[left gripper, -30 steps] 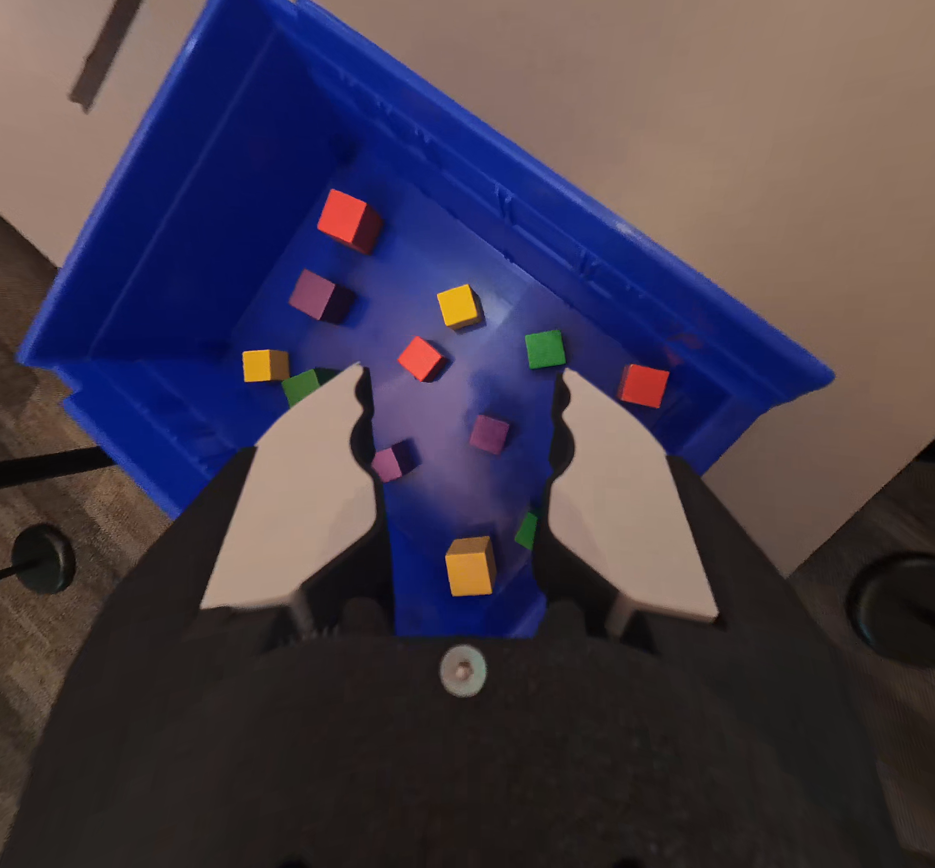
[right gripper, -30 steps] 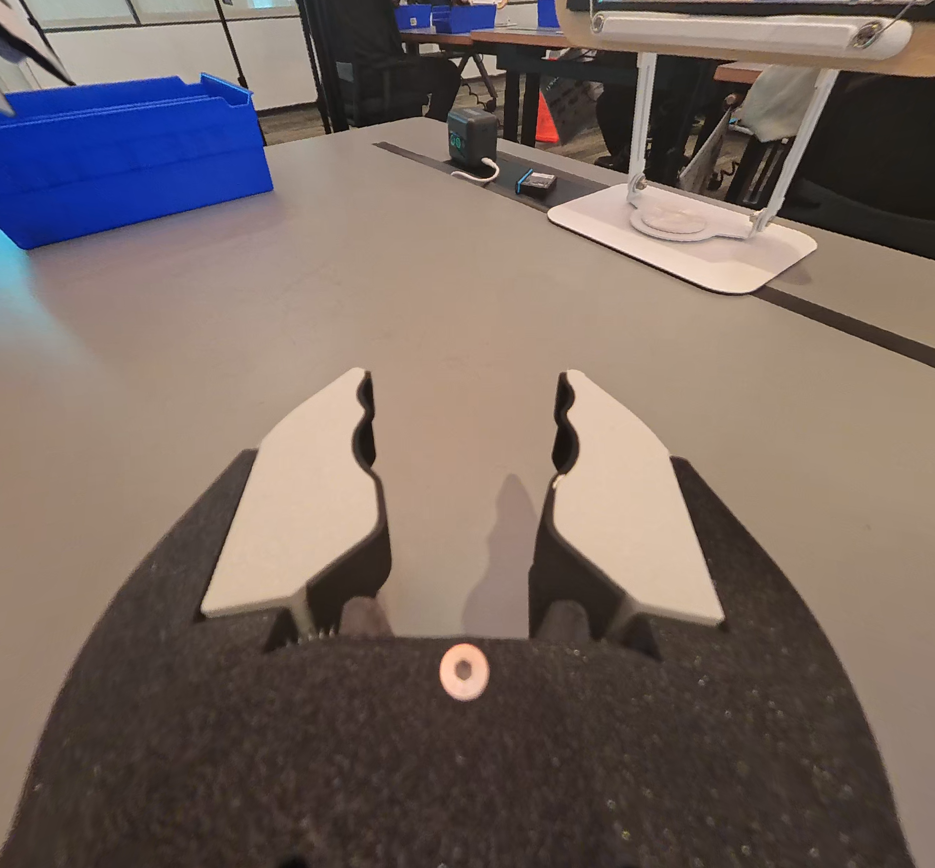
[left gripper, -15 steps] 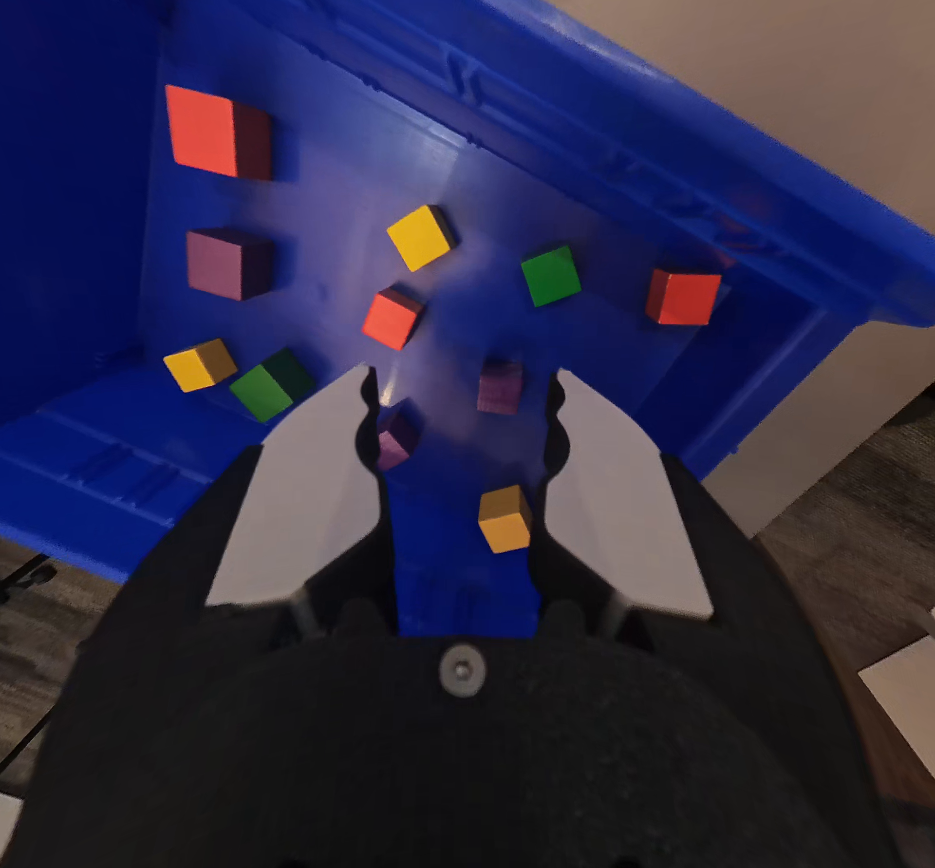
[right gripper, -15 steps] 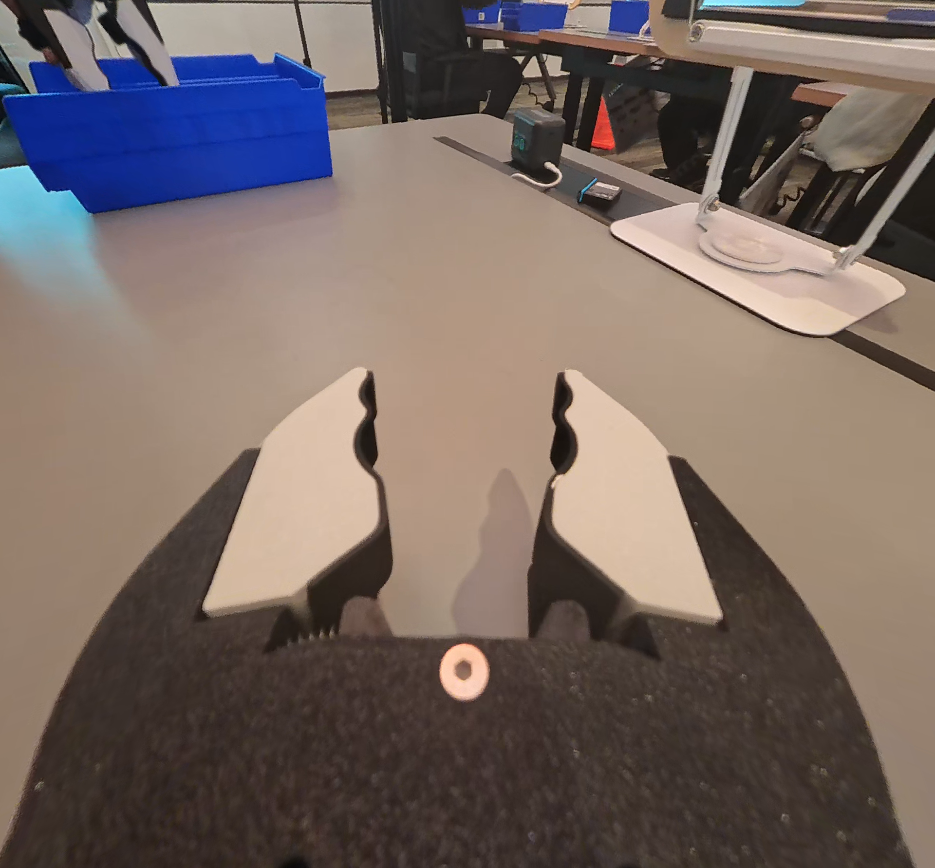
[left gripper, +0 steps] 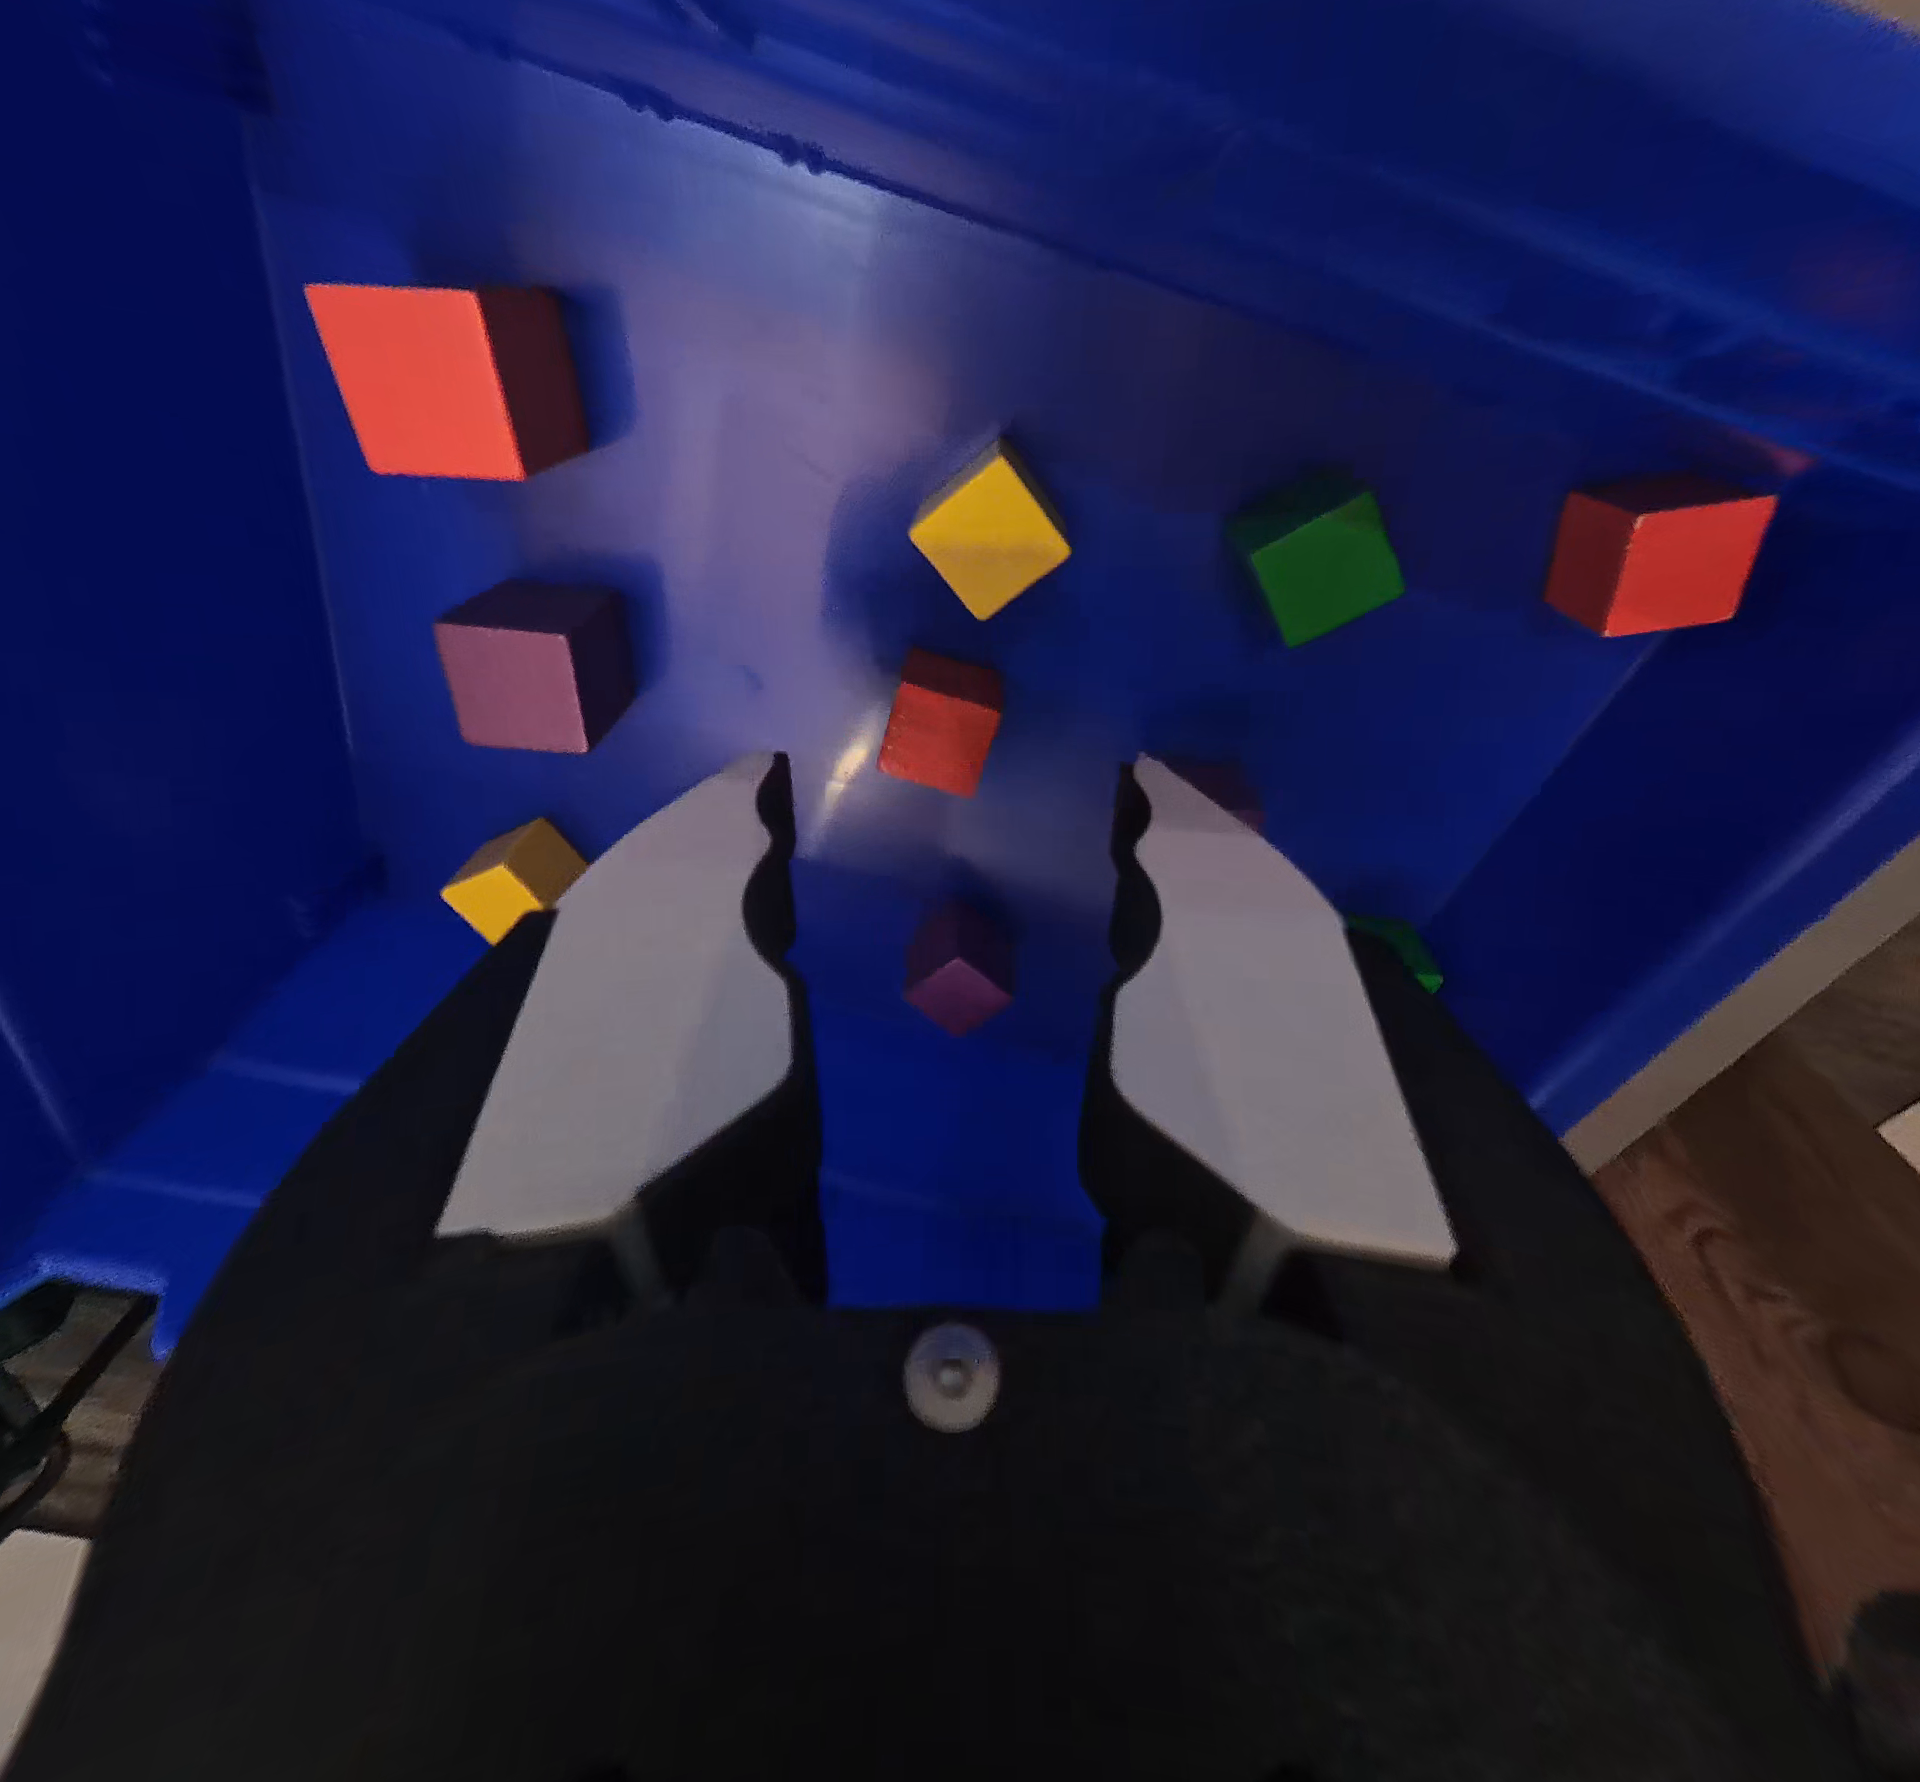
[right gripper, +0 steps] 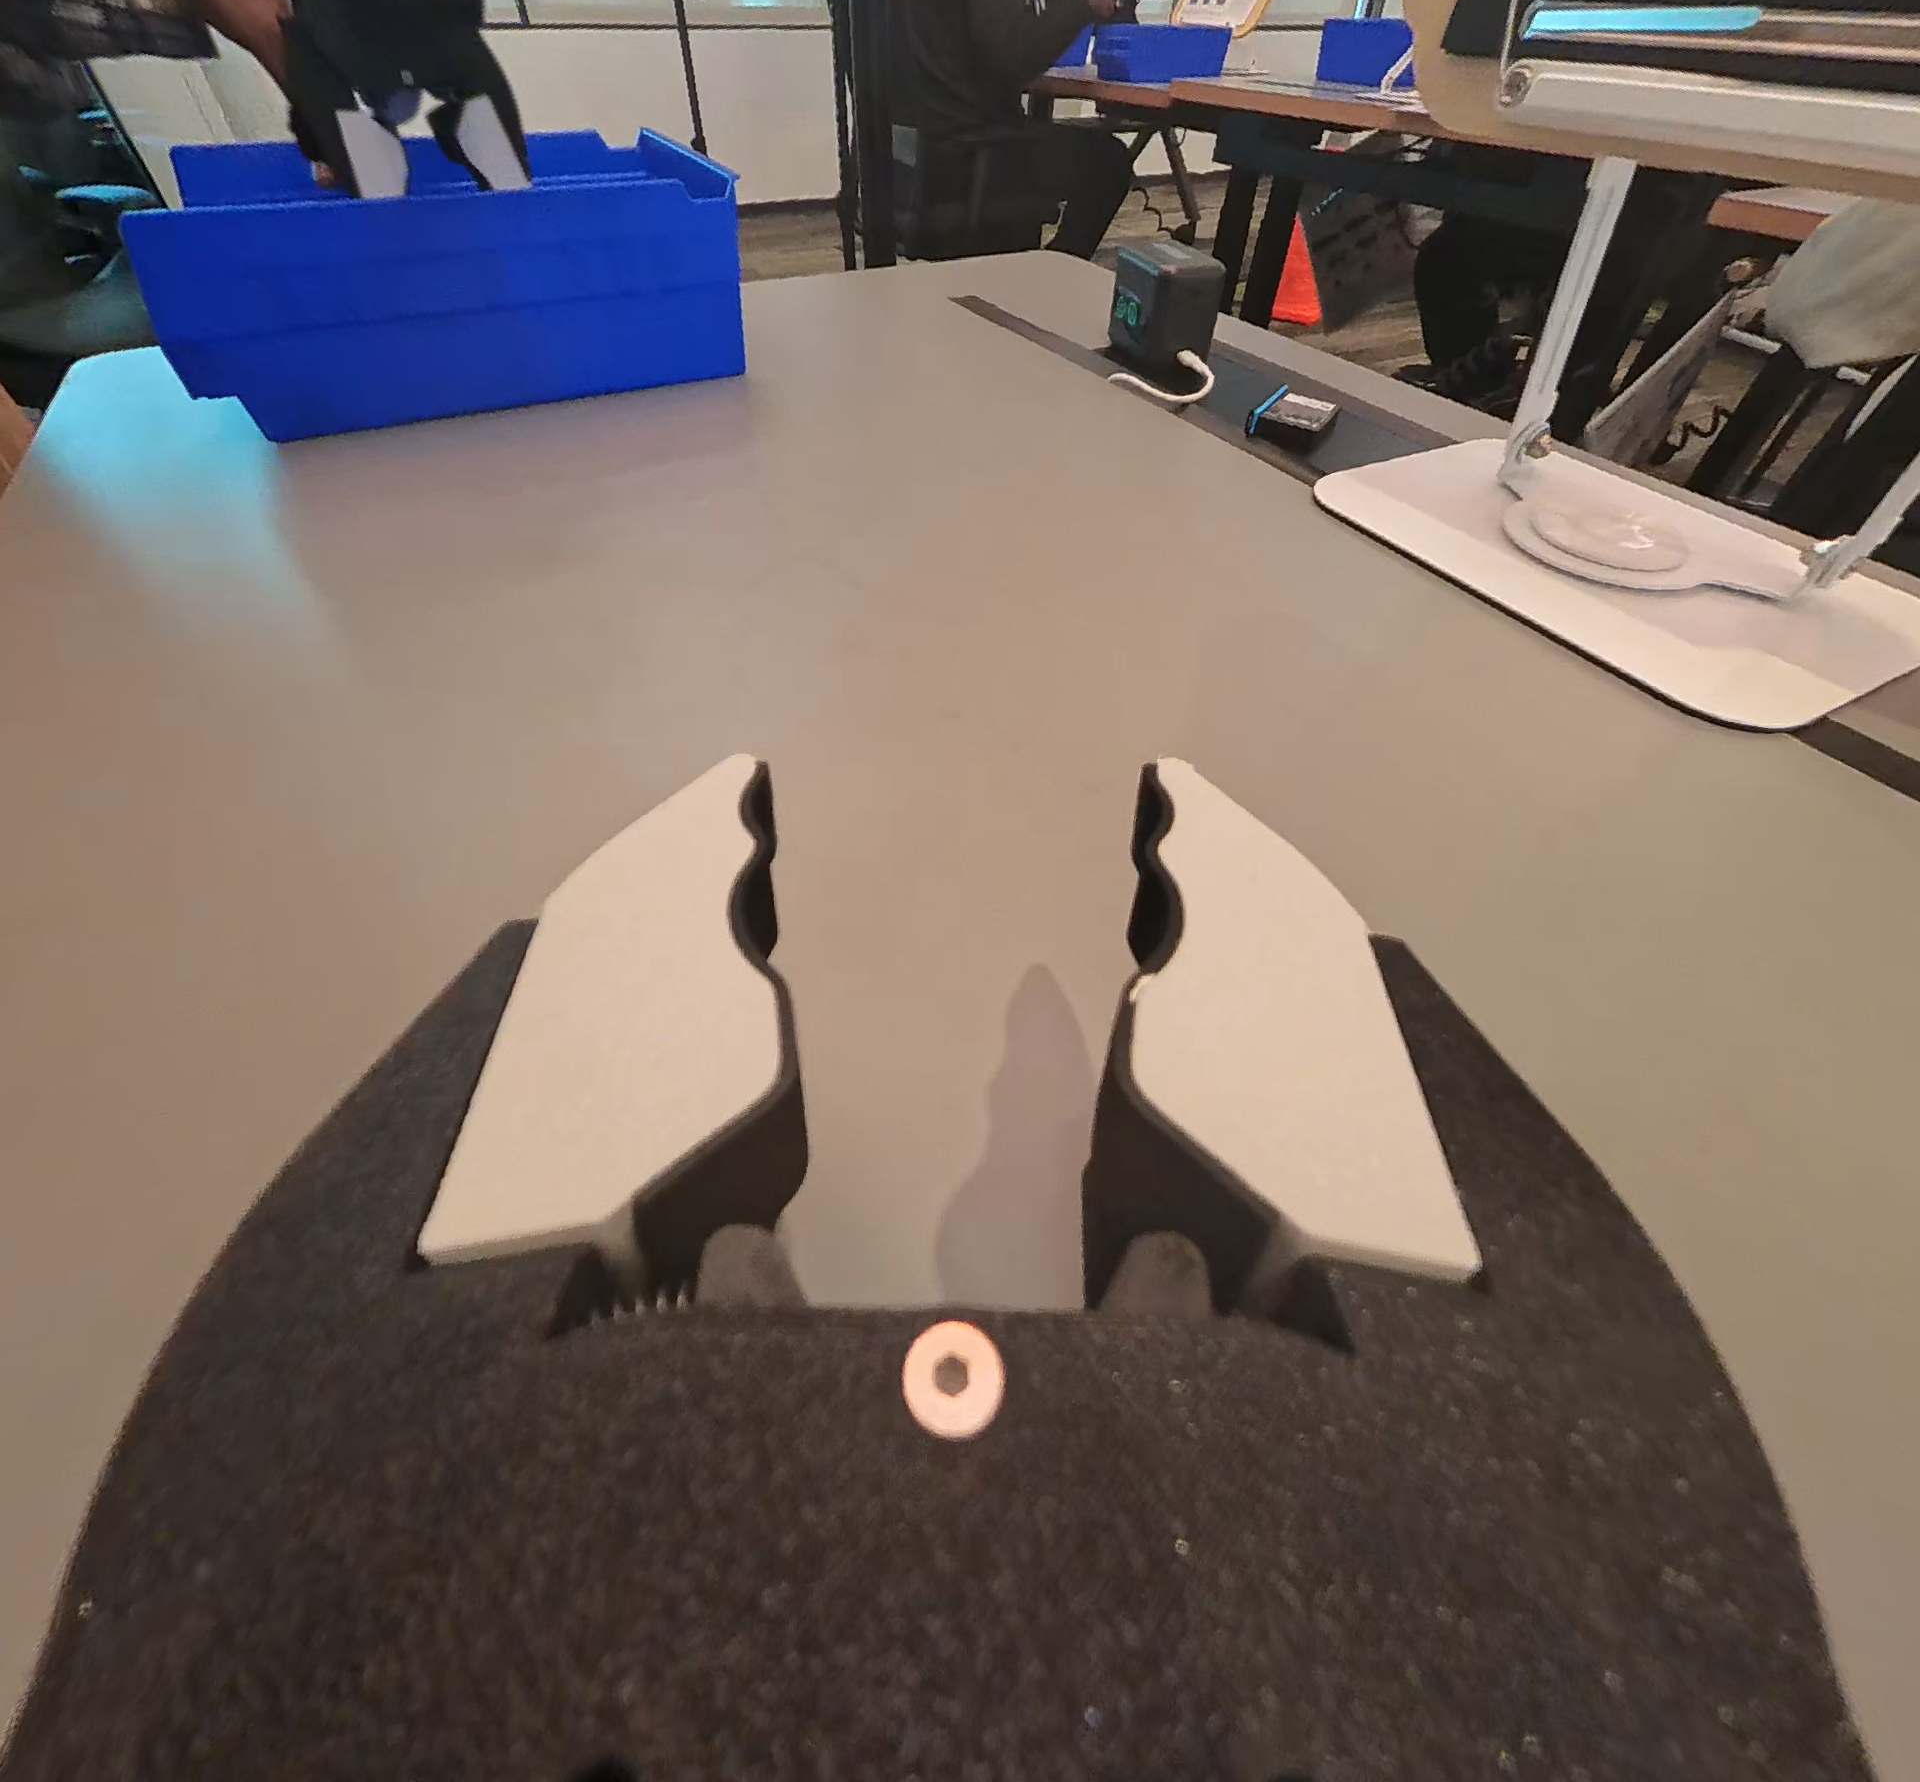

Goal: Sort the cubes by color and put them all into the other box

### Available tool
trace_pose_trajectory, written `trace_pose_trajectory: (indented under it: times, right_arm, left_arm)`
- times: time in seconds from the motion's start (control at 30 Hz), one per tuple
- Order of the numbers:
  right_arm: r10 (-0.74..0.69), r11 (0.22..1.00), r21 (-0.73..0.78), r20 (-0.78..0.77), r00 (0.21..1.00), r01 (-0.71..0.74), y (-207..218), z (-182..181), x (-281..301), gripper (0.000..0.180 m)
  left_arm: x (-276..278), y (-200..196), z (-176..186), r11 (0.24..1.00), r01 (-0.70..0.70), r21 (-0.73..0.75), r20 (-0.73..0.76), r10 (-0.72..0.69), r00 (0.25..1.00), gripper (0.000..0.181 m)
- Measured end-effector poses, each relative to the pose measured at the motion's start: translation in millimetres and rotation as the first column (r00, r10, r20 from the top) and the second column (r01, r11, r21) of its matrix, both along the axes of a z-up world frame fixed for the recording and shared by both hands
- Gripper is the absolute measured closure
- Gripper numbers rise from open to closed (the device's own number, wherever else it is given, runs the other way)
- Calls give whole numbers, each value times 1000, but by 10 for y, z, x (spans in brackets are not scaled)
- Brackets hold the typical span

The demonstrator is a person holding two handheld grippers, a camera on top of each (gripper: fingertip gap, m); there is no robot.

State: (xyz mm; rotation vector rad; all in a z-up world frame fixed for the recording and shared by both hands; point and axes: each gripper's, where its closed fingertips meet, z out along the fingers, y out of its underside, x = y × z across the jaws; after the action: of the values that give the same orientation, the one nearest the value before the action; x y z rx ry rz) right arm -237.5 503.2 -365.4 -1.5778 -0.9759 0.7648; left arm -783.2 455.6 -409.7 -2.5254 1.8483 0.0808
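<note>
My left gripper (left gripper: 951, 776) is open and reaches down into the blue box (left gripper: 1351, 174), which holds several red, yellow, green and purple cubes. A small red cube (left gripper: 940, 724) lies just beyond the fingertips. A small purple cube (left gripper: 958, 969) lies between the open fingers. A big red cube (left gripper: 436, 382) and a purple cube (left gripper: 520, 667) lie to the left. My right gripper (right gripper: 954, 782) is open and empty over the grey table (right gripper: 935, 569). The right wrist view shows the blue box (right gripper: 447, 298) far left with the left gripper (right gripper: 431, 153) in it.
A white stand base (right gripper: 1621, 589) sits on the table at the right. A small black device (right gripper: 1164, 304) with a white cable and a small dark block (right gripper: 1294, 413) lie on a black strip at the back. A person sits at desks beyond.
My left gripper has dropped deeper into the blue box, so the cubes look larger. The small purple cube now lies between its fingers. The right wrist view has turned left, bringing the box further in.
</note>
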Motion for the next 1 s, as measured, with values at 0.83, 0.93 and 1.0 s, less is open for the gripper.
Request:
trace_pose_trajectory:
  times: [0.83,0.93,1.0]
  right_arm:
    - [18,973,-224,-150,988,-52,-16,20,-75,113]
    - [4,881,-440,-357,934,-172,-87,164,-172,118]
    - [-12,766,-561,-500,866,-314,-173,355,-251,120]
  left_arm:
    - [1328,446,1707,717,-344,607,560,-78,825,159]
    - [2247,246,2082,653,-374,658,659,-259,706,159]
    - [2856,127,2141,633,-374,678,694,-385,608,159]
